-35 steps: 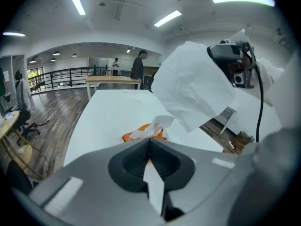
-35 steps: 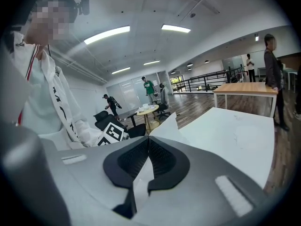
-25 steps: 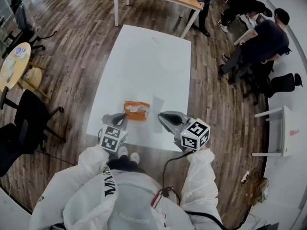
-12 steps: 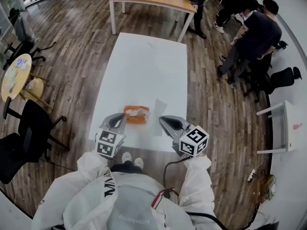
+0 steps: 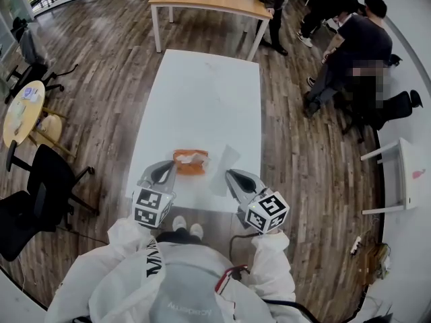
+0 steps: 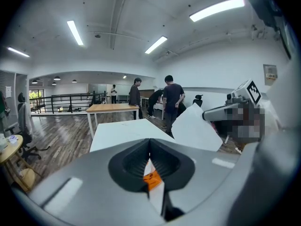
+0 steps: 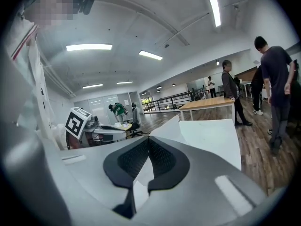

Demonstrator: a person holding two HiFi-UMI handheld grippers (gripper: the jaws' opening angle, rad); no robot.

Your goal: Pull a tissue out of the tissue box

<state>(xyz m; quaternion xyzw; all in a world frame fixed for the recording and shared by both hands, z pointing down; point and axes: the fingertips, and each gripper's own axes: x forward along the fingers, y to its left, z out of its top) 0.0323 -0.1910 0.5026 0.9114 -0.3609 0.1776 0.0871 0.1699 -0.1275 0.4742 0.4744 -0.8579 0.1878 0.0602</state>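
White bench (image 5: 202,93) holds the orange tissue box (image 5: 190,161) near my side. My right gripper (image 5: 232,175) pinches the tissue (image 5: 224,159) in its jaws, clear of the box. My left gripper (image 5: 168,168), jaws pressed together on nothing, has lifted up. I think the pull is done.

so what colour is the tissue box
The tissue box is orange, clearest in the head view.

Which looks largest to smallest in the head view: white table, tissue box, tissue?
Largest: white table. Then tissue and tissue box, about alike; the tissue hangs nearer the camera, so unranked.
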